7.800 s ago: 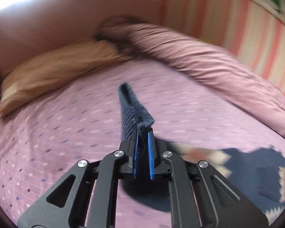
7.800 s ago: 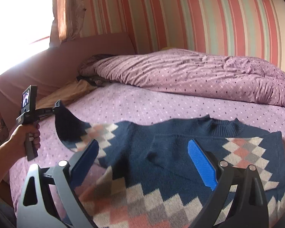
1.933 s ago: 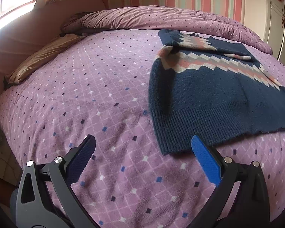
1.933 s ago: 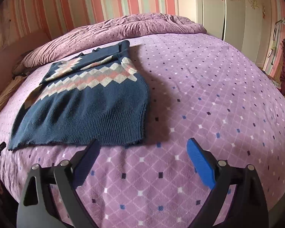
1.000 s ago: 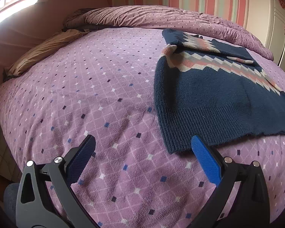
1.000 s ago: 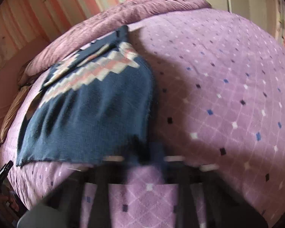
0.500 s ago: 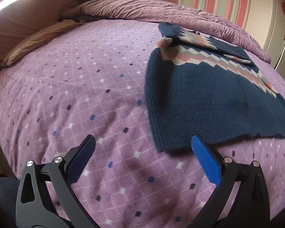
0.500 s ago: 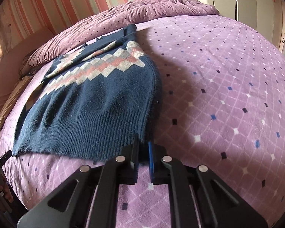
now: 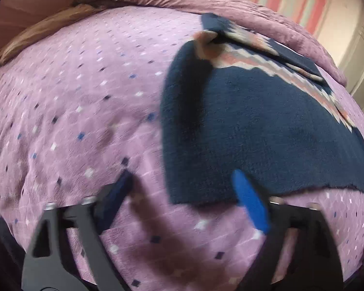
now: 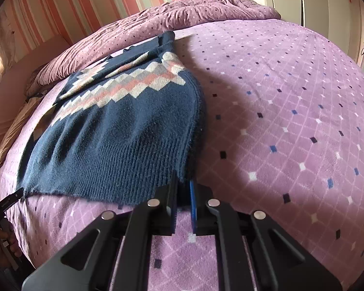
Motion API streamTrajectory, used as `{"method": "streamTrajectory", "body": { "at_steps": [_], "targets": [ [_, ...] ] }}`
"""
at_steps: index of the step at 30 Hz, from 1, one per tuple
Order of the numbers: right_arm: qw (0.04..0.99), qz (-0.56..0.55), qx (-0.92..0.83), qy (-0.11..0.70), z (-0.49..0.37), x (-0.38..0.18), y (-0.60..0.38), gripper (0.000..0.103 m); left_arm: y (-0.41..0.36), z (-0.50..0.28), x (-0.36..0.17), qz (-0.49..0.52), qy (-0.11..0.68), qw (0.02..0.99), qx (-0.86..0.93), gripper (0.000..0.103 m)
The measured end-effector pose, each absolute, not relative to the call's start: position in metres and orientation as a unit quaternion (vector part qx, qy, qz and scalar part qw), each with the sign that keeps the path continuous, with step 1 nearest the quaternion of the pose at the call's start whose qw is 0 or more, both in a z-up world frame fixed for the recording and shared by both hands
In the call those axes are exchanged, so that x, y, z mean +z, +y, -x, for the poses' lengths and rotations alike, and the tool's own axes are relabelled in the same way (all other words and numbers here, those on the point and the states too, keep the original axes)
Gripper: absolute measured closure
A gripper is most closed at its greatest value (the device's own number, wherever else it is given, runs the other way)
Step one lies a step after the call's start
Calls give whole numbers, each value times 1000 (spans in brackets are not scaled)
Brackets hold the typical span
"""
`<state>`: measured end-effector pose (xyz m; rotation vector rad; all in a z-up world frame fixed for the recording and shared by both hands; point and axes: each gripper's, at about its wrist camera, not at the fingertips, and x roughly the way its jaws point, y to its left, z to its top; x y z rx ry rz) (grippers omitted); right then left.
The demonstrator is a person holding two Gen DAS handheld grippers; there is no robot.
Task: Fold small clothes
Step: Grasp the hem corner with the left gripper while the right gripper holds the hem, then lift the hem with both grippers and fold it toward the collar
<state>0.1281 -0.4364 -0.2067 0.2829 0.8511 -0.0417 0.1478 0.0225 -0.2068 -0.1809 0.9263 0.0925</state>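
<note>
A navy knit sweater (image 9: 254, 126) with a pink, white and grey zigzag band lies flat on the purple bedspread (image 9: 72, 109), sleeves folded in. My left gripper (image 9: 182, 191) hovers low over its near left hem corner. The jaws are closing with that corner between them, and the pads stand clear of the knit. In the right wrist view my right gripper (image 10: 183, 189) is shut on the near right hem corner of the sweater (image 10: 123, 140). The left gripper's black tip (image 10: 9, 200) shows at the far hem corner, with a hand (image 10: 2, 242) below it.
A rumpled purple duvet (image 10: 194, 12) is heaped along the far side of the bed. A tan pillow (image 9: 48, 29) lies at the far left. Striped wall and a white wardrobe (image 10: 327, 7) stand behind. Bare bedspread (image 10: 279, 121) stretches right of the sweater.
My left gripper has dropped closer to the left hem corner and its jaws have narrowed around it. The right gripper stays shut on the right hem corner.
</note>
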Motion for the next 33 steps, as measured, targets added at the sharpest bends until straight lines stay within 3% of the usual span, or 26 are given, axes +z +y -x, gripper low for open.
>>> {"method": "streamTrajectory", "body": {
  "at_steps": [1,2,5,20,33],
  "targets": [
    [901,-137,-21,411,-128,-207,-436,95,16,-149,-204,76,444,892,34,57],
    [901,-138,-21,411,-128,-207,-436,95,12,-150,-202,72,444,893,23,72],
    [901,-137,-21,412,-128,-207,-436,95,6,-153,-199,70,442,894,11,88],
    [907,-145,-21,394,-125,-195,-435,95,14,-151,-184,66,434,898,10,94],
    [934,-126,3,335,-144,-139,-427,95,13,-176,-123,35,385,922,22,94]
  ]
}}
